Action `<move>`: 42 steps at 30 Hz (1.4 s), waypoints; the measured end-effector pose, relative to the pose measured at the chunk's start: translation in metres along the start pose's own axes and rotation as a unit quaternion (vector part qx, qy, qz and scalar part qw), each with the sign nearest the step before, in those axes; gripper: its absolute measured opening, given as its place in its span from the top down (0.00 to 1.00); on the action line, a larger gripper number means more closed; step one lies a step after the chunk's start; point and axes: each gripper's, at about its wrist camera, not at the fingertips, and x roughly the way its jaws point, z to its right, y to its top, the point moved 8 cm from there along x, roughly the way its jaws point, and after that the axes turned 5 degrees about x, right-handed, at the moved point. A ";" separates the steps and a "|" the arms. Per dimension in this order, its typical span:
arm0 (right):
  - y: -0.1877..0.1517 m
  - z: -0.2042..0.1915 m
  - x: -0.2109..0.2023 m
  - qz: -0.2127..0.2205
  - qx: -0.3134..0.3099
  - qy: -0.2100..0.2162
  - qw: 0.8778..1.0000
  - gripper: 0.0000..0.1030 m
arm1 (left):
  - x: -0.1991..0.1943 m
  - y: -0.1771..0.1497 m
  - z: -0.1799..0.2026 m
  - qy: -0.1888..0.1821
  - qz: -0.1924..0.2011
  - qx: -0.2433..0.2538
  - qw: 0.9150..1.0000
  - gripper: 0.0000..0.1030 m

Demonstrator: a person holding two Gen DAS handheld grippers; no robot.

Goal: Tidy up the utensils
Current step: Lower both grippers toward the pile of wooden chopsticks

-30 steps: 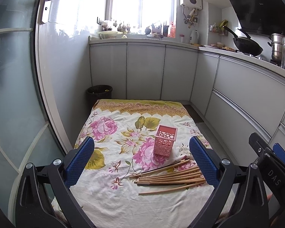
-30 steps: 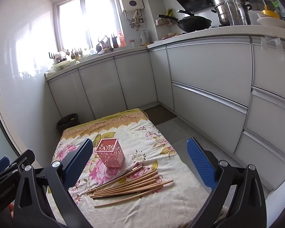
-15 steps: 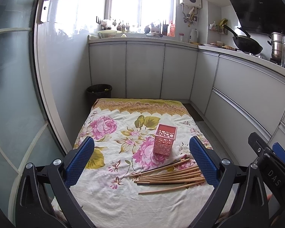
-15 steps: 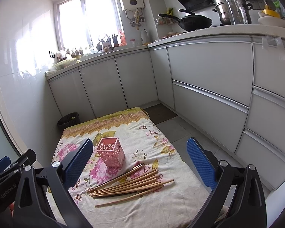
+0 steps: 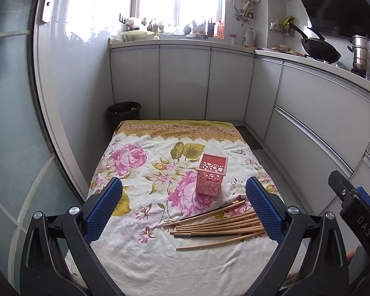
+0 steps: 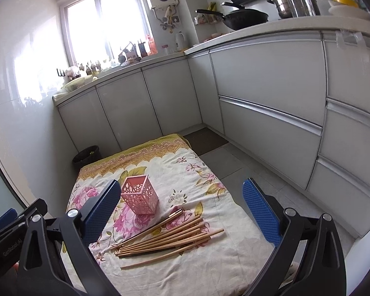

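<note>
Lying loose, chopsticks (image 6: pixel 170 239) between right gripper (image 6: pixel 182 212) pads, untouched

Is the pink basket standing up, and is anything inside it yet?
Standing up, looks empty. The pink basket sits upright on the flowery cloth; nothing pokes out, and the chopsticks all lie beside it.

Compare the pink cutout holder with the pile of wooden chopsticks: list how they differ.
The pink perforated square holder stands upright; the wooden chopsticks lie flat in a loose pile. The holder is one pink boxy lattice piece; the chopsticks are many thin tan sticks. The holder looks empty; no chopstick is inside. Both rest on the floral cloth.
</note>
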 end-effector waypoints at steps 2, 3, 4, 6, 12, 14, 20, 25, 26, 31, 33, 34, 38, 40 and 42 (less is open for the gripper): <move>-0.003 0.016 0.012 -0.022 0.034 0.007 0.999 0.06 | 0.015 0.000 0.006 -0.024 -0.022 0.007 0.999 0.07; -0.006 0.025 0.019 -0.035 0.051 0.010 0.998 0.07 | 0.023 0.000 0.011 -0.037 -0.033 0.012 0.999 0.07; -0.010 0.036 0.028 -0.051 0.070 0.013 0.996 0.07 | 0.031 -0.001 0.016 -0.051 -0.046 0.019 0.997 0.07; -0.020 0.056 0.047 -0.083 0.107 0.021 0.991 0.07 | 0.052 -0.005 0.030 -0.078 -0.076 0.042 0.993 0.07; -0.063 0.104 0.103 -0.174 0.178 0.027 0.968 0.07 | 0.127 -0.044 0.090 -0.169 -0.209 0.151 0.951 0.07; -0.073 0.114 0.118 -0.193 0.191 0.028 0.962 0.07 | 0.149 -0.062 0.106 -0.182 -0.250 0.184 0.933 0.07; -0.082 0.134 0.143 -0.220 0.211 0.032 0.952 0.07 | 0.185 -0.095 0.143 -0.245 -0.328 0.255 0.876 0.07; -0.083 0.149 0.149 -0.228 0.229 0.027 0.946 0.07 | 0.198 -0.110 0.171 -0.280 -0.347 0.322 0.835 0.08; -0.083 0.151 0.149 -0.229 0.237 0.027 0.944 0.07 | 0.202 -0.110 0.176 -0.285 -0.350 0.328 0.830 0.12; -0.083 0.159 0.149 -0.234 0.260 0.038 0.936 0.07 | 0.221 -0.112 0.190 -0.304 -0.371 0.349 0.805 0.27; -0.082 0.159 0.149 -0.235 0.256 0.040 0.937 0.07 | 0.229 -0.114 0.194 -0.305 -0.380 0.360 0.796 0.36; -0.082 0.159 0.150 -0.236 0.253 0.041 0.937 0.07 | 0.233 -0.115 0.195 -0.307 -0.386 0.364 0.790 0.44; -0.087 0.158 0.153 -0.249 0.255 0.046 0.933 0.07 | 0.248 -0.118 0.198 -0.308 -0.409 0.375 0.773 0.58; -0.089 0.157 0.155 -0.255 0.259 0.049 0.930 0.07 | 0.254 -0.118 0.199 -0.312 -0.420 0.372 0.766 0.65; -0.090 0.156 0.158 -0.259 0.261 0.050 0.929 0.07 | 0.259 -0.119 0.200 -0.317 -0.426 0.374 0.761 0.71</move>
